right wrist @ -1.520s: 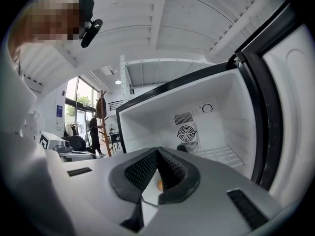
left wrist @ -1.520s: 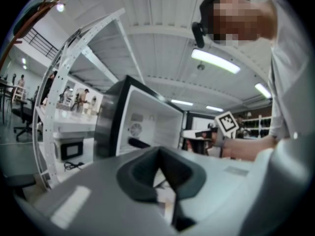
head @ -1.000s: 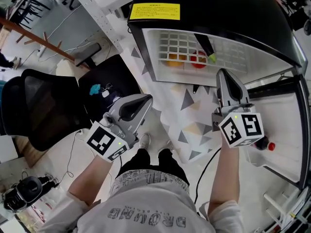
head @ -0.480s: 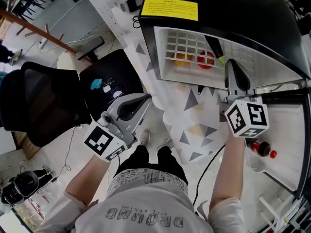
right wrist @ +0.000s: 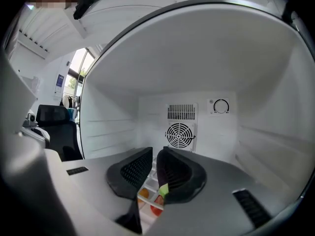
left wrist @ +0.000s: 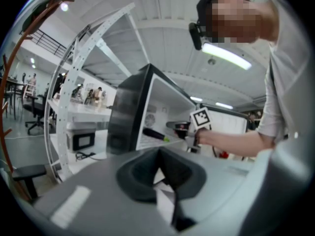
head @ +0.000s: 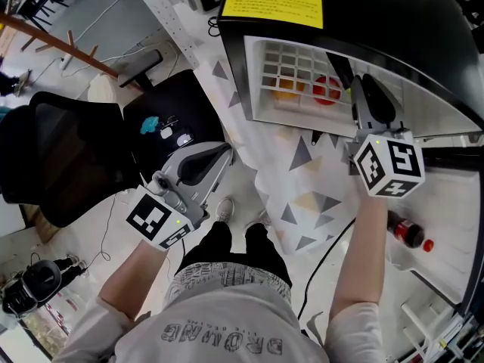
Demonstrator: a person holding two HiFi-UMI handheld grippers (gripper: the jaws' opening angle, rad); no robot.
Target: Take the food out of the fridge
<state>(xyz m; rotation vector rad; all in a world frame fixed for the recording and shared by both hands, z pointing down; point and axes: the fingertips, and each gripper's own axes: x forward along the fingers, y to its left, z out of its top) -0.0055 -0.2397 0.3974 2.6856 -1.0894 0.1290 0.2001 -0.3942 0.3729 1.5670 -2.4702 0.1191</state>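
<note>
We hold the right gripper inside the open fridge, its fingers opening on a narrow gap and gripping nothing; below them the wire shelf carries an orange fruit, a red fruit and a dark, green-tipped vegetable. Our left gripper hangs outside the fridge, fingers together and empty.

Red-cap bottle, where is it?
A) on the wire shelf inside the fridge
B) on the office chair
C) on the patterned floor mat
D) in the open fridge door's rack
D: the bottle lies on its side in the white rack of the open fridge door, off to the right of the wire shelf.
</note>
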